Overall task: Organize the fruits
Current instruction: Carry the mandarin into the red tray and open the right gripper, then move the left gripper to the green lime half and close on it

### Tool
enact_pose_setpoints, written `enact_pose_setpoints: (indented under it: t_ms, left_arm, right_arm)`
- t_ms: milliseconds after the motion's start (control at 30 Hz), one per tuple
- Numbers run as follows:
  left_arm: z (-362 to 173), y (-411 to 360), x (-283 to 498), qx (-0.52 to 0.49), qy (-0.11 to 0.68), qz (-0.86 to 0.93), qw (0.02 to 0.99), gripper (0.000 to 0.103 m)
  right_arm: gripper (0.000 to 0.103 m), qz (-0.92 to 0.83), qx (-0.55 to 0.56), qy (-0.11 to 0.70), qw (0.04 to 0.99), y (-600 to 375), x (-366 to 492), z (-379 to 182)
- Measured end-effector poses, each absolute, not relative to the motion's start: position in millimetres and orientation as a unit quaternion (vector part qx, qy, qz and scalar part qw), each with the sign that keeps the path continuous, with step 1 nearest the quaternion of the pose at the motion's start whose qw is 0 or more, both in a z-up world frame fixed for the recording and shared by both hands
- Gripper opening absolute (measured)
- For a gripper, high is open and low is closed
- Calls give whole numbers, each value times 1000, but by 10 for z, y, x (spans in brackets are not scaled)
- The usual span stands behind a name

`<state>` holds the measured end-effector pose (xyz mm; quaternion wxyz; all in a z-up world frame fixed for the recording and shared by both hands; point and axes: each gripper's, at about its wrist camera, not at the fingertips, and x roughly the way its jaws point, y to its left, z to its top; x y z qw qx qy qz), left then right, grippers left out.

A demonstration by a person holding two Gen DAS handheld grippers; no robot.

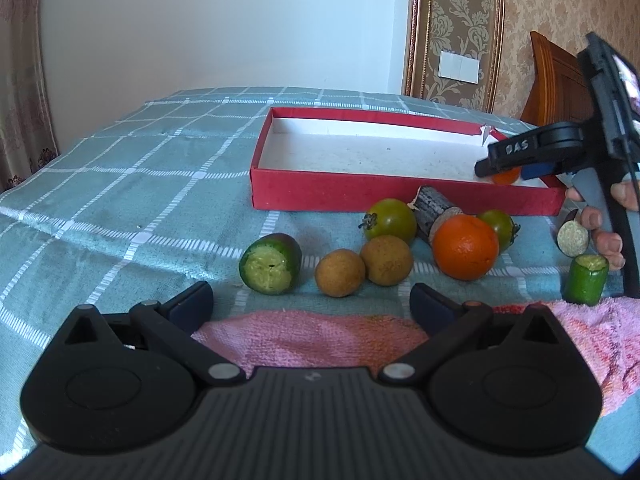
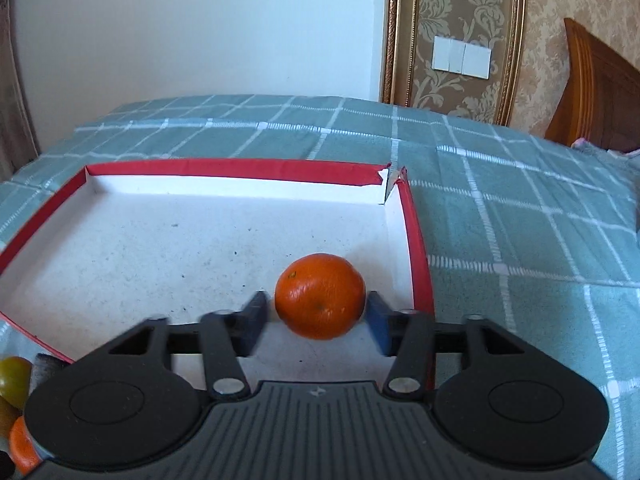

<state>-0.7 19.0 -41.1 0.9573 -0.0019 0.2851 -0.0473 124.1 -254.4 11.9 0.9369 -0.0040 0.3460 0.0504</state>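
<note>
A red box (image 1: 320, 194) with a white inside lies on the checked cloth; it also shows in the right wrist view (image 2: 420, 248). My right gripper (image 2: 316, 316) is in the box's near right corner. Its jaws stand just apart from a small orange (image 2: 320, 296) that rests on the box floor; the left finger is blurred. The same gripper (image 1: 500, 166) and orange (image 1: 506, 176) show in the left wrist view. My left gripper (image 1: 312, 300) is open and empty, low over a pink towel (image 1: 312, 340). In front of it lie a big orange (image 1: 466, 246), two brown fruits (image 1: 340, 272), two green tomatoes (image 1: 390, 220) and a cut cucumber piece (image 1: 270, 264).
A dark stick piece (image 1: 434, 210) lies behind the big orange. Another cucumber piece (image 1: 586, 280) and a round cut slice (image 1: 573, 236) sit at the right by the hand. A wooden headboard (image 2: 600, 88) and the wall stand behind the bed.
</note>
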Motion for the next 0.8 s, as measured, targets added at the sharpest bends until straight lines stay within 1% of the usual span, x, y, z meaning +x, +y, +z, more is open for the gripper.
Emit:
enact_pose_setpoints:
  t_ms: [33,100,200,367,533,700,800]
  left_arm:
    - [-412,193,-9,-3,284,-48,958,103]
    - [-414,203,-12,-4,283,-50,958,103]
    - [-416,207,-13,-3,283,-50,958,103]
    - [-415,203,-16,-4,283,-50,958,103]
    - [-417,191,-23,-3,283,-47,958,103]
    - [-416,188,-31,-3,282,-45,958,103]
    - [-413,187,-38,-2,281,-42,959,103]
  right_arm:
    - [74,48,-3,337,940,-2560,1204,147]
    - [77,38,-2,320,947,-2615,1105,205]
    - [77,56,17,314,948,-2712,915,292]
    - [78,64,31,281,957,-2851,403,405]
    - [78,54,33,257,964,-3006,-153,311]
    - [78,22,43,252,967,-3114,-483,184]
    - [78,20,34,286,958,-3131,-512,106]
